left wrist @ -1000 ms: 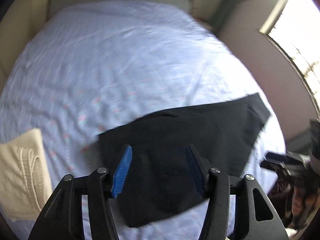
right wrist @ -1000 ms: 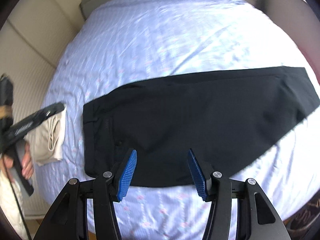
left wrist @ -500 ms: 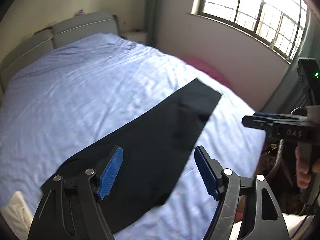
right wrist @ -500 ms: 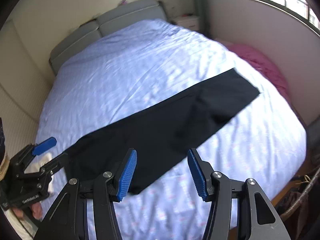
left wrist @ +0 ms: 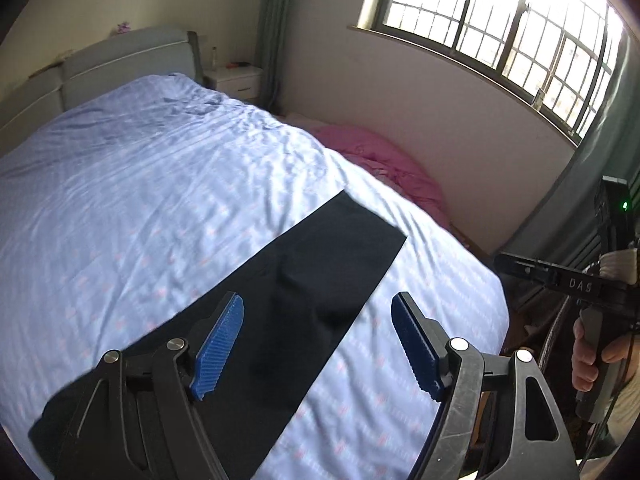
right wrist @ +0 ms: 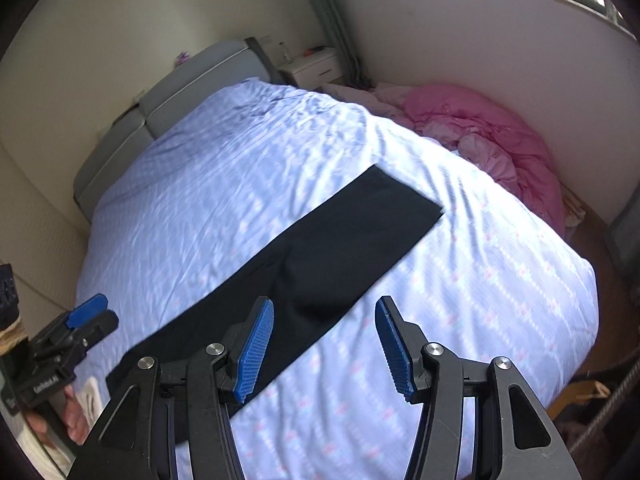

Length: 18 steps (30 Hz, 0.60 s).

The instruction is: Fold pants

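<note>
1. The left claw is held apart, its blue pads spread wide with nothing between them; the black pants and the sheet are seen below through the gap.
2. The right claw is held at a narrower spread, also empty, with one pad over the near edge of the pants and the other over bare sheet.
3. The pants are laid flat as one long dark strip, running diagonally across the near part of the bed. The cuff end is squared off and points towards the pink bedding; the other end is hidden behind the left claw's frame.
4. Open blue sheet is left on both long sides of the strip, wider on the headboard side. The near corner of the mattress lies just past the cuff end, where the sheet drops off.
5. No containers are visible.
6. The sheet is rumpled and lit in patches by sunlight. A grey padded headboard stands at the far end, with a white nightstand beside it and a green curtain in the corner.
7. A pink quilt is heaped on the floor between the bed and the wall under a barred window.
8. Each claw's handle is seen from the other camera, gripped by a hand.
</note>
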Each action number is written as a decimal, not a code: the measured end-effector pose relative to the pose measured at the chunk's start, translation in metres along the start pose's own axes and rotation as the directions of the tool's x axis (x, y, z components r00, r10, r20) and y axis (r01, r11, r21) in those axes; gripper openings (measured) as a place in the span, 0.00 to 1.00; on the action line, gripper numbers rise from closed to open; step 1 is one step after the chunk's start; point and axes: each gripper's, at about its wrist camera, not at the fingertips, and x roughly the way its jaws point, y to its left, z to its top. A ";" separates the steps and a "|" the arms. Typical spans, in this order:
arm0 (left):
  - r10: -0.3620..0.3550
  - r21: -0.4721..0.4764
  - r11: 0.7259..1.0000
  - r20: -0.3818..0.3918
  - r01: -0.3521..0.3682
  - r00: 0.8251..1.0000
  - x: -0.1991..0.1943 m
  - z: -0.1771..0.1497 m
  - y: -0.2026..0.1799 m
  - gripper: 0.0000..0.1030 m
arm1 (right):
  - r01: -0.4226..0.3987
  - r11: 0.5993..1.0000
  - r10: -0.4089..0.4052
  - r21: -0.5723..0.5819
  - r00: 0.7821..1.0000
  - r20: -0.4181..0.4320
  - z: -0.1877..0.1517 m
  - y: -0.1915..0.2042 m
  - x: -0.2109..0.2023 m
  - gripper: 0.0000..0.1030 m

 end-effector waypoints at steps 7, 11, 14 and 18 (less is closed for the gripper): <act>-0.111 0.148 0.982 -0.046 0.117 0.993 0.108 0.080 -0.025 0.74 | 0.008 0.991 -0.015 0.133 0.999 0.051 0.039 -0.071 0.048 0.53; -0.184 0.215 0.955 -0.104 0.203 0.977 0.180 0.110 -0.033 0.74 | 0.007 0.977 -0.022 0.213 0.998 0.065 0.048 -0.100 0.086 0.53; -0.205 0.247 0.938 -0.176 0.244 0.963 0.244 0.131 -0.037 0.74 | 0.008 0.968 -0.025 0.253 0.998 0.064 0.053 -0.117 0.121 0.53; -0.200 0.267 0.925 -0.262 0.270 0.944 0.317 0.147 -0.044 0.74 | 0.012 0.947 -0.030 0.322 0.998 0.051 0.052 -0.143 0.163 0.52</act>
